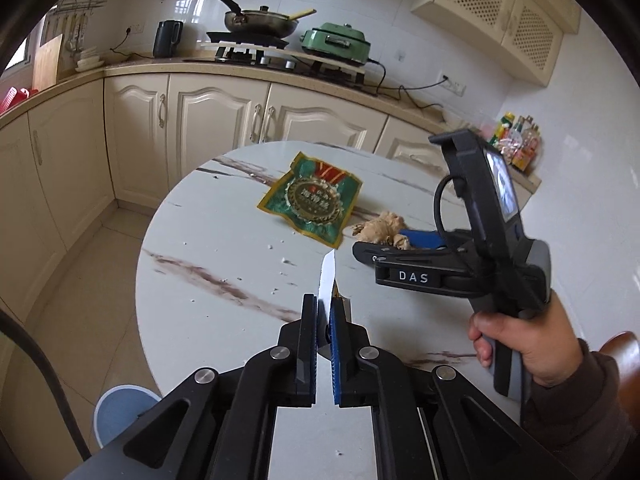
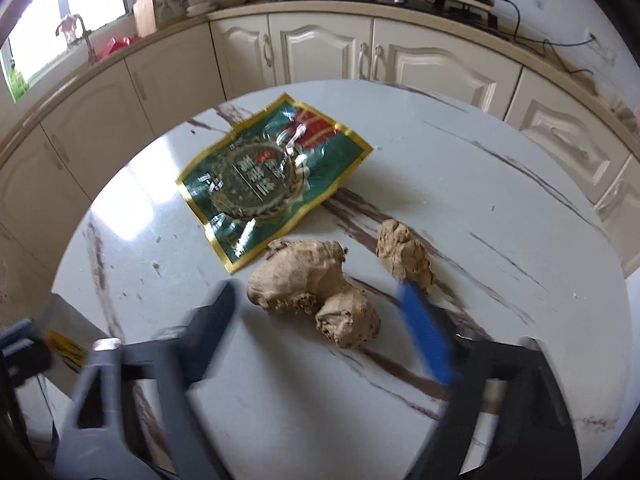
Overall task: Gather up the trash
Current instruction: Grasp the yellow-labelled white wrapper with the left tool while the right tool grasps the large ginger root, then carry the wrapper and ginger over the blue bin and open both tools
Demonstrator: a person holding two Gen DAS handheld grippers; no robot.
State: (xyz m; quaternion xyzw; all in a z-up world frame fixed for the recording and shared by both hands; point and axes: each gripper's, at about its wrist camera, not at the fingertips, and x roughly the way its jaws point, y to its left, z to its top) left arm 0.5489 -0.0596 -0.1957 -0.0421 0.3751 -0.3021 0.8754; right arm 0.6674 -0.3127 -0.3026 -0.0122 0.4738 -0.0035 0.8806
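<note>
Only text I can actually read is "DAS" in white on the black right hand-held gripper. The green wrapper has Chinese characters, too blurry to read.

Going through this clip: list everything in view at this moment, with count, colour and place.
wrapper: 1, green with gold edge, flat mid-table
ginger: 2 pieces, tan, near the wrapper's corner
white scrap: 1, clamped in the left gripper
table: 1, round, white marble with brown veins
bin: 1, pale blue, floor beside table
pan: 1, dark, on stove
green cooker: 1, on counter
black jug: 1, on counter
bottles: several, mixed colours, counter's right end
left gripper: shut on the scrap
right gripper: open, astride the larger ginger
hand: 1, holding right gripper
</note>
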